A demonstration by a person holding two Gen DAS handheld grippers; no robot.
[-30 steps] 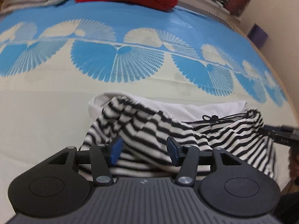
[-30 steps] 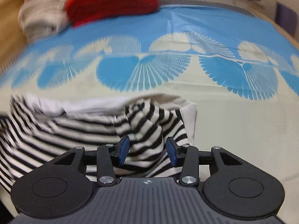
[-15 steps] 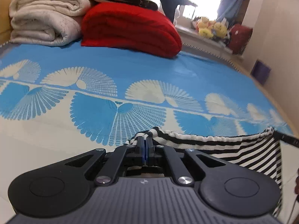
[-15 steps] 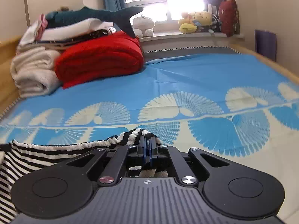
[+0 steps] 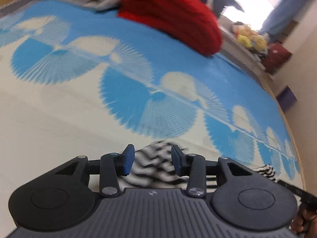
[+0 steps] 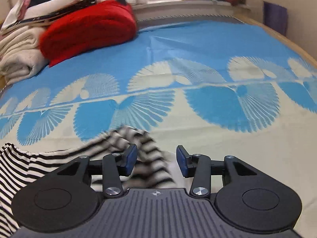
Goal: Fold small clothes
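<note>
Both tools spread — left tool [image 5: 152, 159], right tool [image 6: 156, 159] — over blue-patterned bedspread [image 6: 198, 45].

Both the left gripper [image 5: 152, 159] and the right gripper [image 6: 156, 159] have ribbed dark grey bodies bearing a small round emblem, matte black linkage arms with round discs and silver screws, and blue pads [image 5: 127, 159] on the fingers.
</note>
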